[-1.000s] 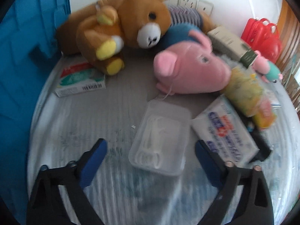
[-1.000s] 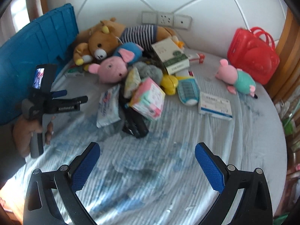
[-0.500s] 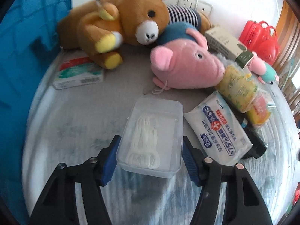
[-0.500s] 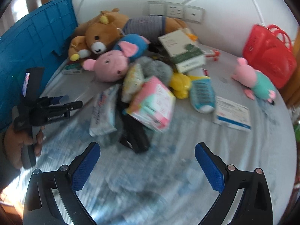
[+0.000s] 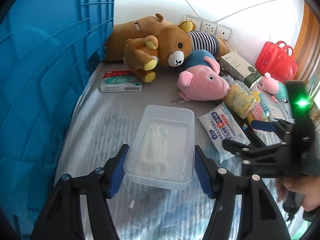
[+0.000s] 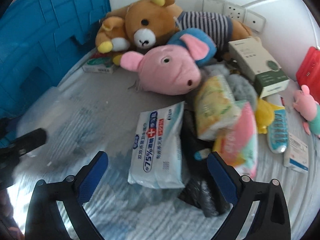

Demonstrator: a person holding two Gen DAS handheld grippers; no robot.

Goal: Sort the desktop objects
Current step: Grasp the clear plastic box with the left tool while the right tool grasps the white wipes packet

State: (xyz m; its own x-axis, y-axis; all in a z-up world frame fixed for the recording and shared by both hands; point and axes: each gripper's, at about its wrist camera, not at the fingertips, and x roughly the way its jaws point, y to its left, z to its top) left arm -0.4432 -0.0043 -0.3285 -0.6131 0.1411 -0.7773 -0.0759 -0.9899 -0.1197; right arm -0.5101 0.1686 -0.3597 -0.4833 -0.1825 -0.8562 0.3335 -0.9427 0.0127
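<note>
At 6 o'clock of the left wrist view, the left gripper (image 5: 160,168) is clamping a clear plastic box (image 5: 163,146), blue pads pressing both long sides.
Box is sitting just right of the blue crate (image 5: 46,76), with the pink pig plush (image 5: 202,82) at 12 o'clock beyond it. Right gripper (image 6: 157,175) is hanging with jaws wide and empty around the near end of the wipes pack (image 6: 158,146); brown bear plush (image 6: 146,28) is lying at 11 o'clock.

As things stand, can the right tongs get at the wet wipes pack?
Probably yes: the right tongs are open, the wet wipes pack lies between their tips, nothing covering it.
</note>
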